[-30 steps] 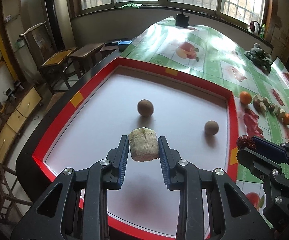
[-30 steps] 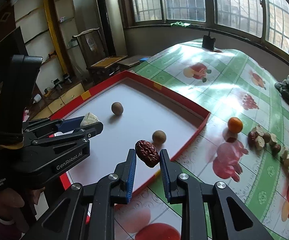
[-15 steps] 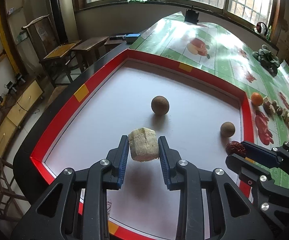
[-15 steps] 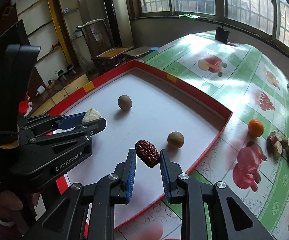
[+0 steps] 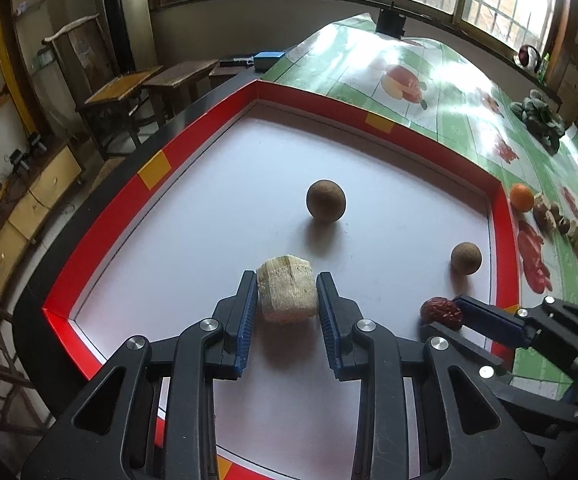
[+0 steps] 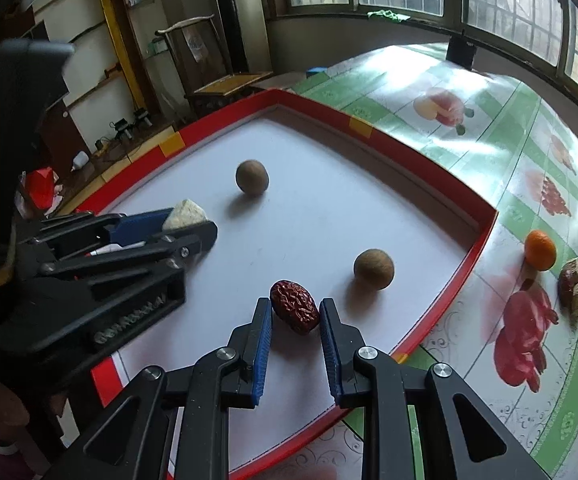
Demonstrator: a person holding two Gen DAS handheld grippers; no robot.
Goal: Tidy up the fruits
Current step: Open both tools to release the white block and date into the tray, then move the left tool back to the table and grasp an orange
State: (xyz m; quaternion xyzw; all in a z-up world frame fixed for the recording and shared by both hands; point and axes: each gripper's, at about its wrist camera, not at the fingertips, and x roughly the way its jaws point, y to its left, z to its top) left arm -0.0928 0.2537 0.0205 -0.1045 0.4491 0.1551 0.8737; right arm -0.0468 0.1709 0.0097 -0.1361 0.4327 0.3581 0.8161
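A: Left wrist view: the left claw grips a pale fibrous chunk over the red-rimmed tray. I judge it's the placing step; next, lower and release.

B: Obstacles?

A: Two brown round fruits lie ahead, well apart.

B: Right wrist view?

A: The right claw clamps a red date above the tray's near part; more fruit waits on the worktop.

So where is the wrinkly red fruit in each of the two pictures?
Left wrist view: the wrinkly red fruit is at lower right, pinched in the right gripper that reaches in from the side.
Right wrist view: it is at bottom centre, clamped between that gripper's blue pads.
Shared landmark: the nearer brown ball in the red-rimmed tray sits just beyond the fruit in both.
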